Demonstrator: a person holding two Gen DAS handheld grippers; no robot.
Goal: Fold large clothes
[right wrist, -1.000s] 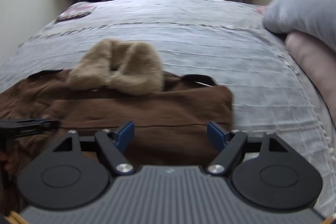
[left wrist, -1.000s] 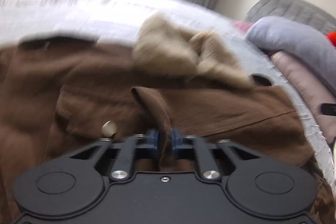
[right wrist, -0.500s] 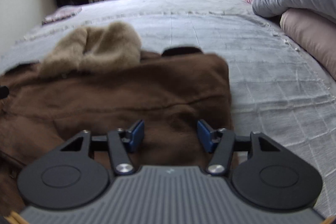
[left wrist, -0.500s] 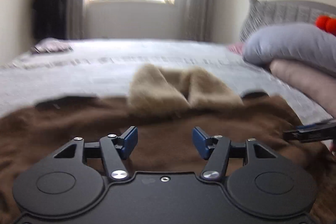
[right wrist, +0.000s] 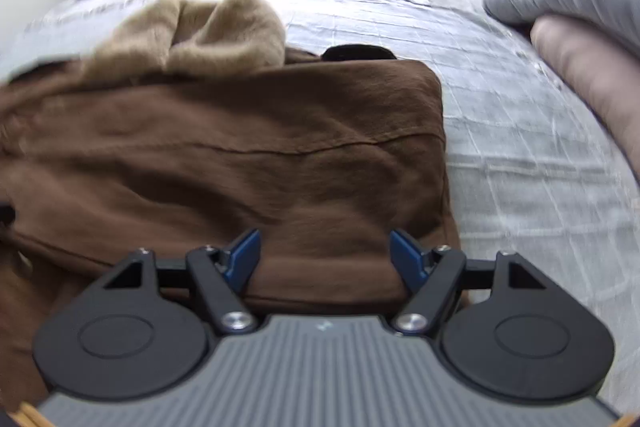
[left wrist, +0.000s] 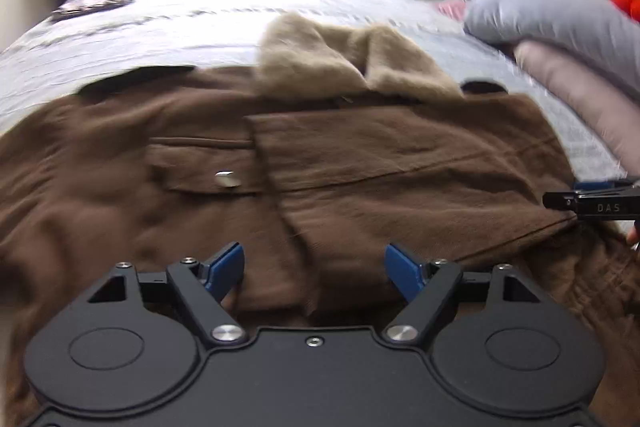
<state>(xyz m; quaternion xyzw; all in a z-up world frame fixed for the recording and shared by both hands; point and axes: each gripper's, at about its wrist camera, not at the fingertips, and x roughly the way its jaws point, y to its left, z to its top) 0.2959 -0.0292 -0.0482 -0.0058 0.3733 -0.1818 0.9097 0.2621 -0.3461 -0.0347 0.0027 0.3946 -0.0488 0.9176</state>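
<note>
Brown jacket (left wrist: 360, 163) with a tan fur collar (left wrist: 344, 59) lies spread on the grey bedspread (right wrist: 520, 155), near the edge of the bed closest to the cameras. Front panel on one side looks laid over the chest, edge running down the middle beside the pocket flap and its metal snap (left wrist: 226, 179). In the right wrist view the jacket's right side ends in a straight folded edge (right wrist: 440, 147), so one side fold seems in place. Left part of the jacket is bunched and wrinkled, not squared up.

Left tongs (left wrist: 314, 263) are wide apart, holding nothing, low over the lower front of the jacket. Right tongs (right wrist: 324, 255) also wide apart, empty, just above the hem area near the folded corner. In the left wrist view the right tongs show at the frame's right edge, at the jacket's side seam.

Judgement: early to mid stage. Sleeves and sides appear partly tucked; left side needs tidying, and the lengthwise fold bringing hem up to collar is not yet done. Grey and pink pillows (left wrist: 560, 23) sit well apart at the right.
</note>
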